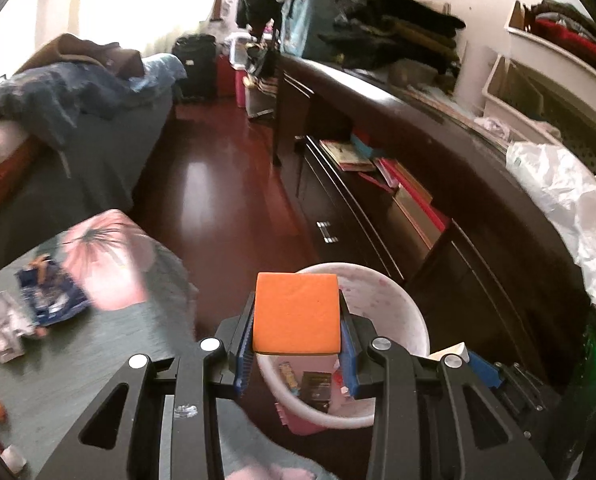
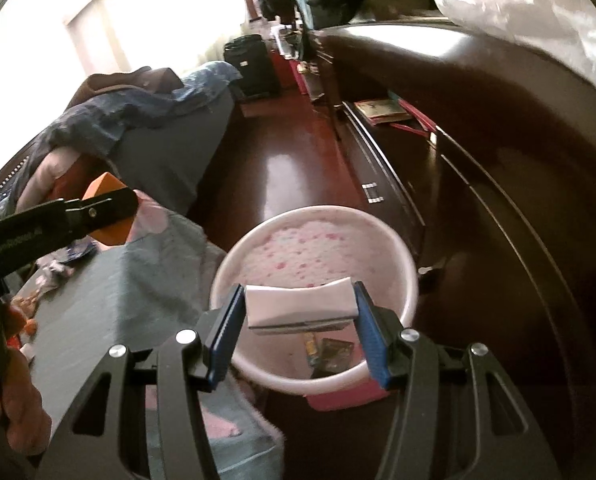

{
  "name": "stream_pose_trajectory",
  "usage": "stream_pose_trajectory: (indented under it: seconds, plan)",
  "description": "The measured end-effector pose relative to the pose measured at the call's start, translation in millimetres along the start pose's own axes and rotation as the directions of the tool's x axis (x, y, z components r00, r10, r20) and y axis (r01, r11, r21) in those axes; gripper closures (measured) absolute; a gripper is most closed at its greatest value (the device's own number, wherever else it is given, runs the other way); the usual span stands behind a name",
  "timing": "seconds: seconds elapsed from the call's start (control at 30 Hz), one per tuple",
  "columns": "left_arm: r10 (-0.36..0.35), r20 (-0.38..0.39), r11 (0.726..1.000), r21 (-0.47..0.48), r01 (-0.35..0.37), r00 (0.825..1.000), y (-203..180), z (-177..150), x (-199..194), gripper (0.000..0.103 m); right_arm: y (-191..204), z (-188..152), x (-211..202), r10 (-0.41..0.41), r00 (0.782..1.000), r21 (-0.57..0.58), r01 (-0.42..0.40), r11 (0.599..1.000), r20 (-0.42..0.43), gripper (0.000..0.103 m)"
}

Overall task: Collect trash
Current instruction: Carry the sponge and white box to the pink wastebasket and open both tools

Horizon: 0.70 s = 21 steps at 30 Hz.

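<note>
My right claw [image 2: 300, 308] pinches a white folded box [image 2: 301, 302] right over the pink bin [image 2: 408, 280]; my left claw [image 1: 297, 314] pinches an orange block [image 1: 297, 311] over the bin's near rim. Risk: the block is off-centre, so it may clip the rim and bounce onto the floor [image 1: 218, 200]. The box is bowed and squashed. More wrappers [image 1: 46, 300] lie on the bed beside the bin.

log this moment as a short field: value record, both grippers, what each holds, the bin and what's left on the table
left gripper: shut on orange block, over bin rim
right gripper: shut on white packet, above bin
bin: white bucket on floor, some wrappers already inside
table: blue wrapper and small scraps remain
</note>
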<state>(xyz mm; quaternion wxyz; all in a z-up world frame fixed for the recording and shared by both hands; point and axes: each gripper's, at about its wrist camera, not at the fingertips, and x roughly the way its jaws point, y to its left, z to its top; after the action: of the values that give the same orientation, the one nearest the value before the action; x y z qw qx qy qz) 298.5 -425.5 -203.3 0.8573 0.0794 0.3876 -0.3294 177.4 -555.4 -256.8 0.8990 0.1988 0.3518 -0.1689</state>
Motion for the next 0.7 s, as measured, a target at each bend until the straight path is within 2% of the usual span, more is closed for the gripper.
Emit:
stream_pose_trajectory:
  seconds: [0.43,0.5,0.57,0.63,0.7]
  plan:
    - [-0.036,-0.098,0.998,0.05,0.041,0.995,-21.3,9.1,61.8,0.065,-18.3,6.0,45.6,-0.075,0.997,0.013,0.075,0.997,-0.004,0.047]
    - [-0.031,-0.1,0.998,0.047,0.036,0.994,-21.6,10.2,66.7,0.052,-18.3,6.1,51.3,-0.097,0.995,0.007,0.097,0.995,-0.003,0.044]
    - [-0.021,-0.085,0.999,0.047,0.025,0.996,-21.6,11.9,67.8,0.027,-21.0,6.1,56.3,-0.107,0.994,0.006,0.107,0.994,-0.004,0.037]
    - [-0.005,-0.055,0.999,0.046,0.008,0.998,-19.6,13.1,64.2,0.016,-21.9,4.8,60.4,-0.112,0.994,0.008,0.112,0.994,-0.009,0.033]
    - [-0.004,-0.038,0.999,0.052,0.006,0.999,-18.3,14.9,59.8,0.014,-22.2,2.6,61.7,-0.114,0.993,0.01,0.114,0.993,-0.014,0.031]
